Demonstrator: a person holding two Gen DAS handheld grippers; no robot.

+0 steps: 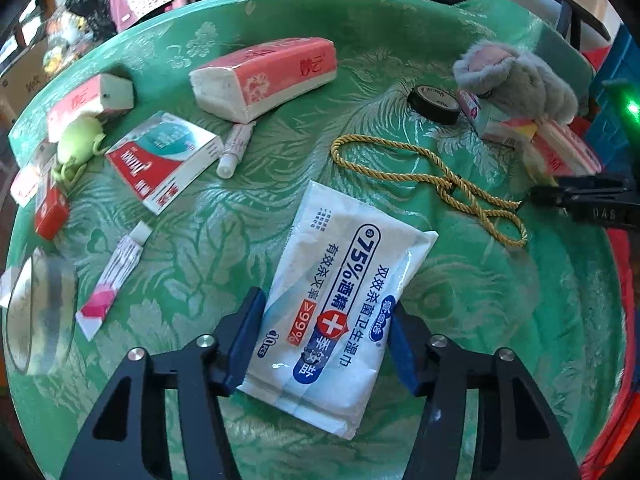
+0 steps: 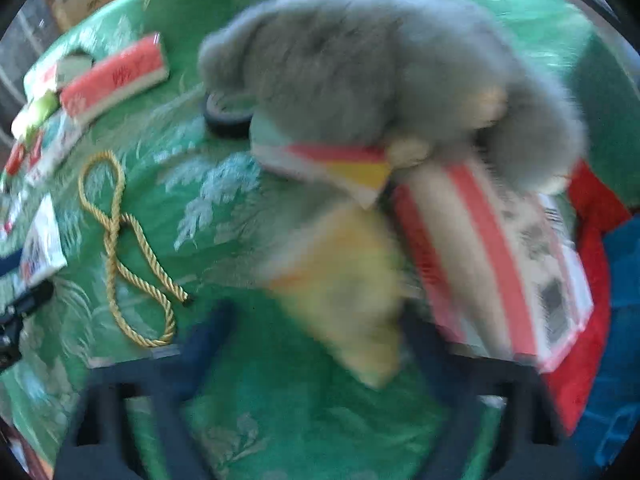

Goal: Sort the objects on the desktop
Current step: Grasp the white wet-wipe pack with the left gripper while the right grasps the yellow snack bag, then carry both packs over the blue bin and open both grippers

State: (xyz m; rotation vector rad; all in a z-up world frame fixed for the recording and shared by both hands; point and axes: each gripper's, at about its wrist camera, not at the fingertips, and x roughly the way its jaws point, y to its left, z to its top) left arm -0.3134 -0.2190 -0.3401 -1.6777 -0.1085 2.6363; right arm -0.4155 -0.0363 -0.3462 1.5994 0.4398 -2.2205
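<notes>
The left gripper [image 1: 324,340] has its blue-padded fingers [image 1: 244,340] pressed against both long edges of a flat, glossy white wet-wipe pack [image 1: 340,304] printed in blue and red, so the soft pouch lies clamped between them on the worktop [image 1: 480,312], which is draped in a shiny green brocade cloth with a woven leaf pattern. Ahead of the fingers and to their right, a twisted golden cord [image 1: 432,180] lies in loose loops. Further ahead sits a soft rectangular tissue pack [image 1: 264,76] in red and white film, and a black tape roll [image 1: 434,102] lies beside a fluffy grey plush toy [image 1: 520,76]. Left of the fingers are a crimped pink-and-white ointment tube [image 1: 114,280], a red, white and teal carton [image 1: 164,160] and a small white tube [image 1: 236,148]. The right wrist view is heavily blurred: the right gripper [image 2: 316,340] shows dark fingers [image 2: 208,332] standing apart, with a pale yellow, fuzzy, wedge-shaped thing [image 2: 344,288] between them; whether they touch it cannot be told. Just beyond it the grey plush toy [image 2: 360,64] rests on a striped red-and-white pack [image 2: 492,248], and the golden cord [image 2: 120,248] lies left of the fingers.
</notes>
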